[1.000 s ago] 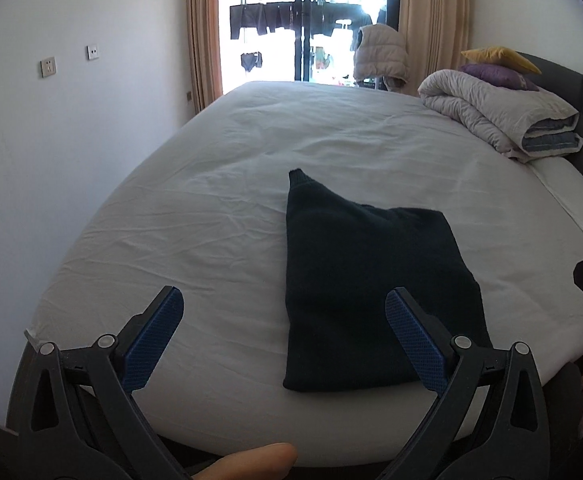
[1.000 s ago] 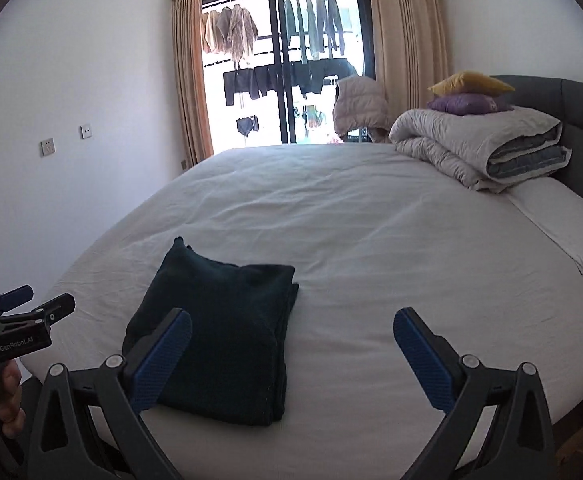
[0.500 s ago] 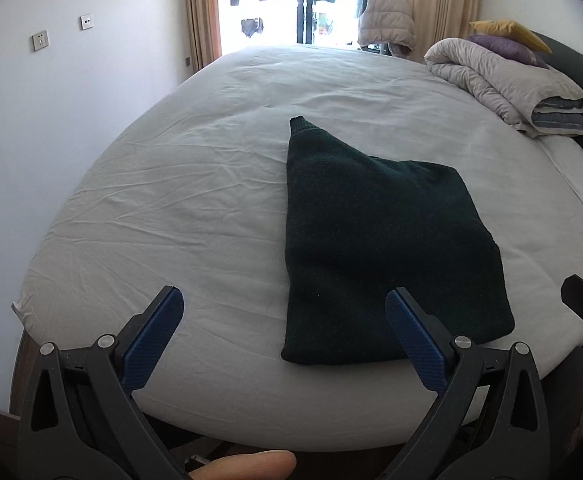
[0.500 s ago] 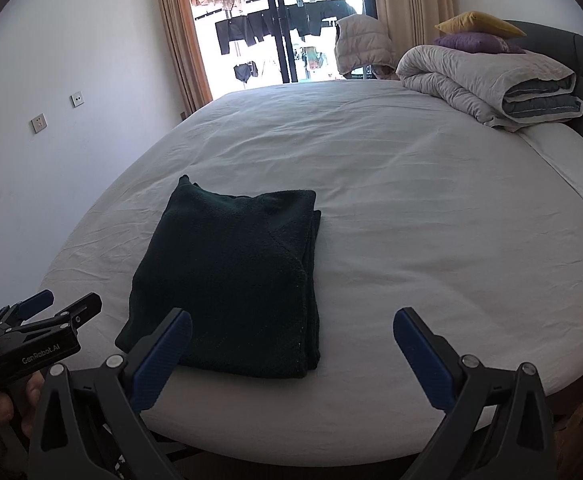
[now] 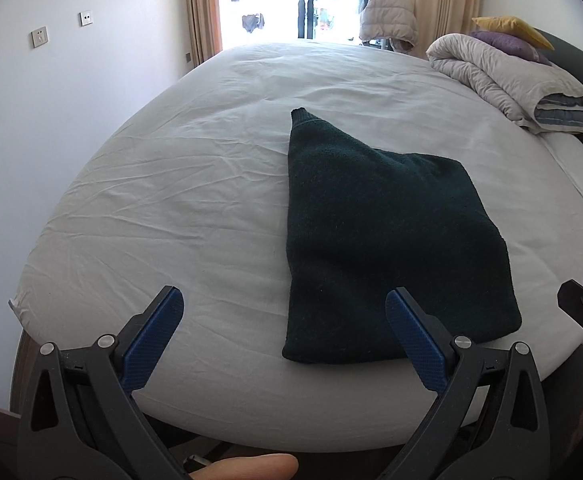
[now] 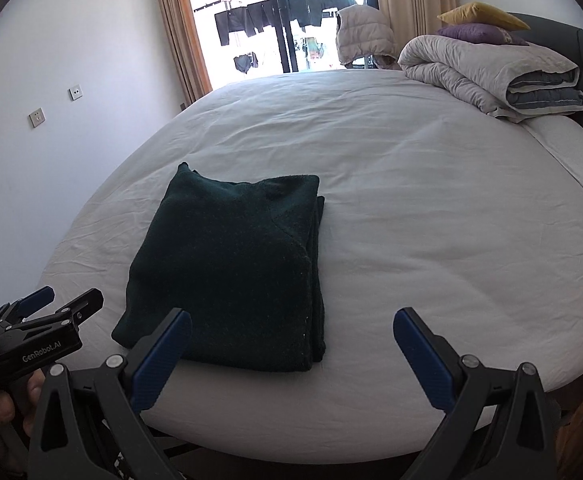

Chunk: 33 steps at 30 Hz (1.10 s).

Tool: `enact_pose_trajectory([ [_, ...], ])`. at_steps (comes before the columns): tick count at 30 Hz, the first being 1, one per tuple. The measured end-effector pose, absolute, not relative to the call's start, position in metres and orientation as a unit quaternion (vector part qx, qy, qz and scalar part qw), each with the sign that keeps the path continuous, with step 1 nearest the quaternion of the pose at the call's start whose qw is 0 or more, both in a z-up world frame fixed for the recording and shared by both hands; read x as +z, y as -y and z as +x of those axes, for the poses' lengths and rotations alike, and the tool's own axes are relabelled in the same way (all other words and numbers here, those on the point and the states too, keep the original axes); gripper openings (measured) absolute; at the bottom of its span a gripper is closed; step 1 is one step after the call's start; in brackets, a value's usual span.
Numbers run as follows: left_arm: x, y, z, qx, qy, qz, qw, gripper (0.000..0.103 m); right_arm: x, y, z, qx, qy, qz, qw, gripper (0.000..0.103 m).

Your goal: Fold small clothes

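Dark green knit, the folded sweater lies flat on the white bed near its front edge, toward the front left corner. Both the left gripper and right gripper hover short of it, jaws released and holding nothing. A pinch that catches only the top layer could drag the stacked right-hand edges apart, and a pull toward the front edge could slide the bundle off.
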<state>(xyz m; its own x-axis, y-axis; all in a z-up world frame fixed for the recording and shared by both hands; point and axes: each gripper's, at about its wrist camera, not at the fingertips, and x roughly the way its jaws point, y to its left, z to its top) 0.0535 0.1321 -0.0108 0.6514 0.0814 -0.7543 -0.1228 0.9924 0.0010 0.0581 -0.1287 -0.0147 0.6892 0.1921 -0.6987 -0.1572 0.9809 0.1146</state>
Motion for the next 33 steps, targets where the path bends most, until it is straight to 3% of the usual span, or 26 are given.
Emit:
enact_pose_trajectory([
  [33,-0.0180,-0.1280,0.0539,0.054,-0.419,-0.028,0.906,0.103,-0.0212,0.1282,0.0597,0.098,-0.390,0.023,0.915,0.103],
])
